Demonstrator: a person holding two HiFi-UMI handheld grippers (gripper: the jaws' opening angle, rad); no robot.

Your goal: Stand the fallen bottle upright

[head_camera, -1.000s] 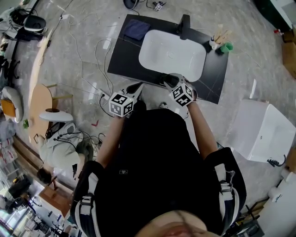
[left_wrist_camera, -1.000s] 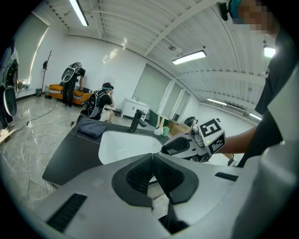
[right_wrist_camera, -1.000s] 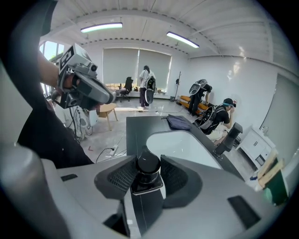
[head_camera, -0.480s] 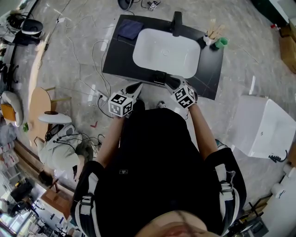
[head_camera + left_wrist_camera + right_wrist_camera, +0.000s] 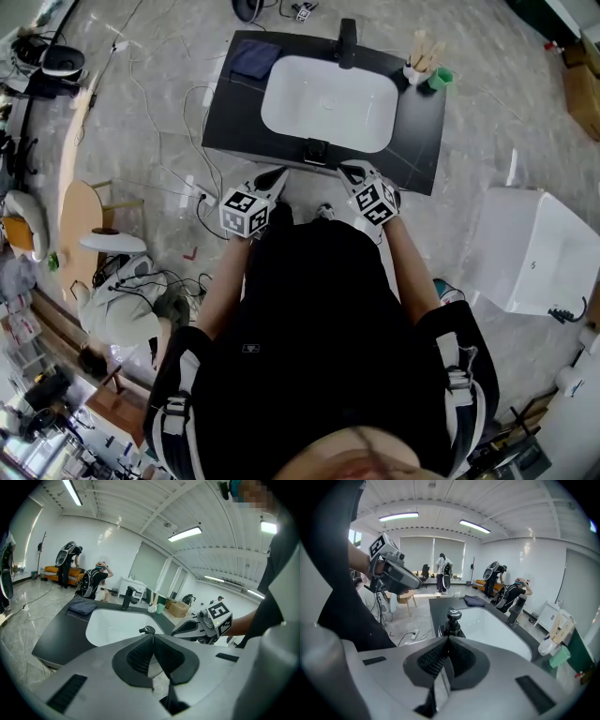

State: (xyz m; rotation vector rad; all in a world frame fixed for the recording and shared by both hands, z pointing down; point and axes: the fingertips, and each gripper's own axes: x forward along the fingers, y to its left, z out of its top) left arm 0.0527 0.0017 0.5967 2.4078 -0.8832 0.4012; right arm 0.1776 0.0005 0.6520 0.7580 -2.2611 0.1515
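A dark cloth (image 5: pixel 255 58) is lying on the left side of the black counter (image 5: pixel 230 127). The left gripper (image 5: pixel 278 173) is hanging just in front of the counter's near edge. Its jaws are pressing together and holding nothing. The white sink (image 5: pixel 328 103) is sitting in the middle of the counter. The little black bottle (image 5: pixel 316 150) is standing up straight on the counter's near edge, just in front of the sink. Nothing is touching it. The right gripper (image 5: pixel 347 170) is hanging near the bottle, on its right side. Its jaws have just been closing and are meeting with nothing between them. A green cup (image 5: pixel 439 79) is standing at the far right corner, beside a white cup (image 5: pixel 411 70) with sticks in it.
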